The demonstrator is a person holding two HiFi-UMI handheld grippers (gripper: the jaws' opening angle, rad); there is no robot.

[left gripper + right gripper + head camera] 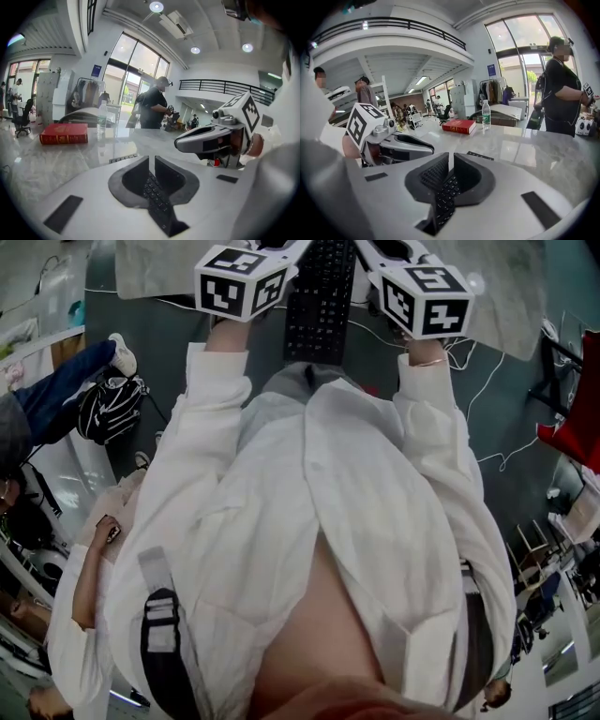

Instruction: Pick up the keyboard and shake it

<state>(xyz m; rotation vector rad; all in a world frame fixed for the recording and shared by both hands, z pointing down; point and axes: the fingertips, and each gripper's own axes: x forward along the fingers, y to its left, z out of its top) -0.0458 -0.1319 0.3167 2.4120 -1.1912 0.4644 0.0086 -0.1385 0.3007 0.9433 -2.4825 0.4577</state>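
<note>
Your left gripper (151, 164) and right gripper (451, 161) are each clamped on an edge of the keyboard (319, 296). It hangs between them before your chest, seemingly clear of the tabletop (525, 145). The pickup looks done, and the shaking remains.

Daylight pours through tall windows (140, 65) and lays pale reflections on the marble table (56, 164); round ceiling lights (156, 6) flare white. Both gripper views bulge like a fisheye and fall to black at the corners, yet the keyboard (157, 197) between the jaws reads sharp. The head view is dimmer, softly shadowed, curved at its edges.
</note>
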